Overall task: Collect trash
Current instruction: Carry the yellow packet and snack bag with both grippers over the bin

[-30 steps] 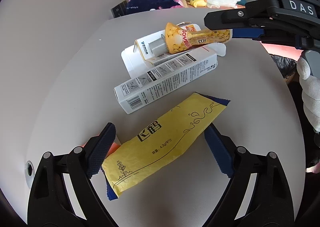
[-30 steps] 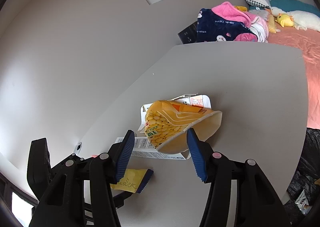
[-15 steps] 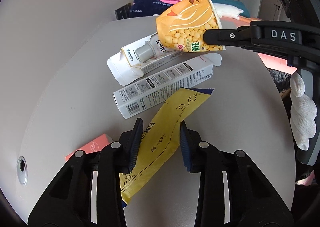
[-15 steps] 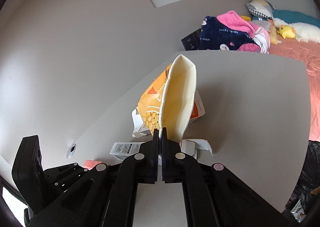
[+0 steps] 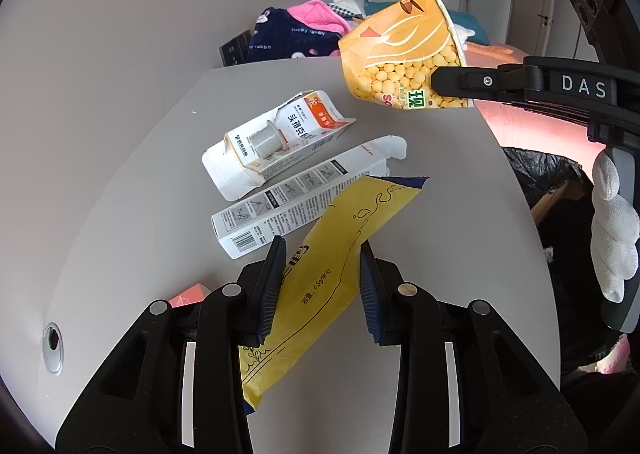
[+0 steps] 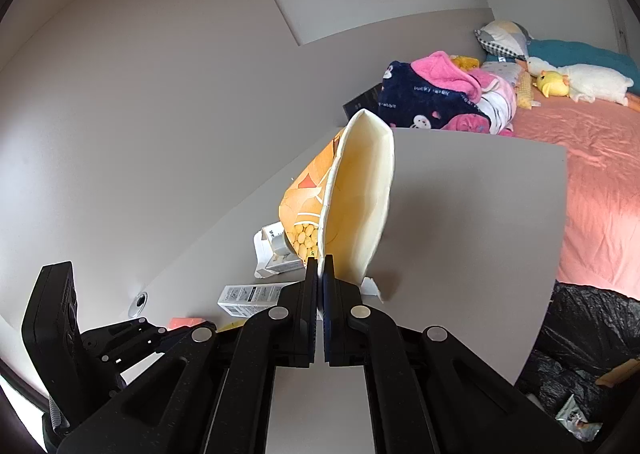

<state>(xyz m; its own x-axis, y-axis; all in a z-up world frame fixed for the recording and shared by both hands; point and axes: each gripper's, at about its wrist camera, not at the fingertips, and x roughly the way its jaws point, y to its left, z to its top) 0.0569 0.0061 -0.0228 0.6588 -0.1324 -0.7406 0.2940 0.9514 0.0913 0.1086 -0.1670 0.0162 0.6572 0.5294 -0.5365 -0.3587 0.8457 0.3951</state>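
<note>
Trash items sit on and above the grey worktop (image 5: 420, 189). Yellow packet (image 5: 340, 254) lies between the blue pads of the left tool (image 5: 322, 286); both pads press its sides, so it is gripped, its far end raised over the long white box (image 5: 288, 201). The left tool's jaws closed onto the packet within the last second. Orange paper cup (image 5: 404, 53), printed with yellow beans, is clear of the worktop, pinched at its rim by the right tool (image 6: 321, 286), whose jaws closed flat on the cup wall and squashed the mouth to a narrow oval. From the left wrist view the right tool's arm enters from the right edge, held by a white-gloved hand (image 5: 612, 225). Still on the worktop: the long white box with barcode, and just beyond it a torn white carton (image 5: 272, 141) with a grey tube inside; the two look to touch along one edge. A small pink item (image 5: 188, 294) lies near the left tool, mostly hidden. A black bin bag (image 6: 592, 342) sits beside the worktop's right edge. Beyond it, a bed (image 6: 580, 157) with clothes and soft toys.
</note>
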